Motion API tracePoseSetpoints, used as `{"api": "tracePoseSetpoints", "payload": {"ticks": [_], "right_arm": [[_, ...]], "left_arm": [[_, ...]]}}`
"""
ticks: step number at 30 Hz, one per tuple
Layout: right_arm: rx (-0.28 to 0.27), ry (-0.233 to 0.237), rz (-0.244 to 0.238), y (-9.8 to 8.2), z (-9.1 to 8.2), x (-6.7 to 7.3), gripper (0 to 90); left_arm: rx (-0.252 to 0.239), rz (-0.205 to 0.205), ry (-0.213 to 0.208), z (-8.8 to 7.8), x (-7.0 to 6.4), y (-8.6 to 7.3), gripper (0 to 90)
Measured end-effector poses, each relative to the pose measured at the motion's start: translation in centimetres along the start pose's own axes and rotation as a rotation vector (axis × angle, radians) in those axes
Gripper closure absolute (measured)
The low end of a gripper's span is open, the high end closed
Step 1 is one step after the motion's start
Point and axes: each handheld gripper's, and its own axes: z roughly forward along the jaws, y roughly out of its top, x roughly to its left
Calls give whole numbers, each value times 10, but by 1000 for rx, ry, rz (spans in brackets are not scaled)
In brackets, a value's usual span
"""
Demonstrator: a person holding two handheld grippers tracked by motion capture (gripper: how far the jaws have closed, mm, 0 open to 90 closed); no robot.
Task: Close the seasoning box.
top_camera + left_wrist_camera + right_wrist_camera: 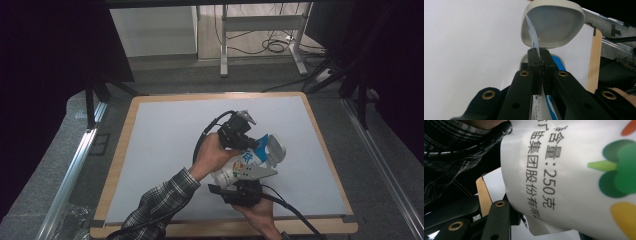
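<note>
Two grippers meet on one white pouch [239, 167] at the near right of the table's white mat [165, 145]. Left gripper [256, 143]: its black jaws are pressed together on a thin strip of the pouch's top edge [534, 37], which rises between the tips in the left gripper view. Just beyond those tips stands a pale, rounded hinged lid [552, 23], swung open, hollow side facing the camera; a blue band of the pouch shows below it. Right gripper [235, 186]: it clamps the lower part of the pouch from the near side, jaws part-way apart with the bag's body between them. In the right gripper view the white film bulges close to the lens, printed with black characters, "250" among them, and a green, orange and yellow emblem. The pouch lies tilted, lid end pointing away and to the right. A hand [212, 155] in a plaid sleeve [160, 202] carries the left gripper; the other hand [260, 215] holds the right one near the table's wooden front edge [220, 230]
</note>
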Motion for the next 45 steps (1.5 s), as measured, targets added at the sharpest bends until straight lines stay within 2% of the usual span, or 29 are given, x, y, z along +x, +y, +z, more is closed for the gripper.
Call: {"api": "tracePoseSetpoints", "payload": {"ticks": [45], "right_arm": [[-12,12,9,3,-1,2,596]], "left_arm": [[17,-10,-5,1,0,5,889]]}}
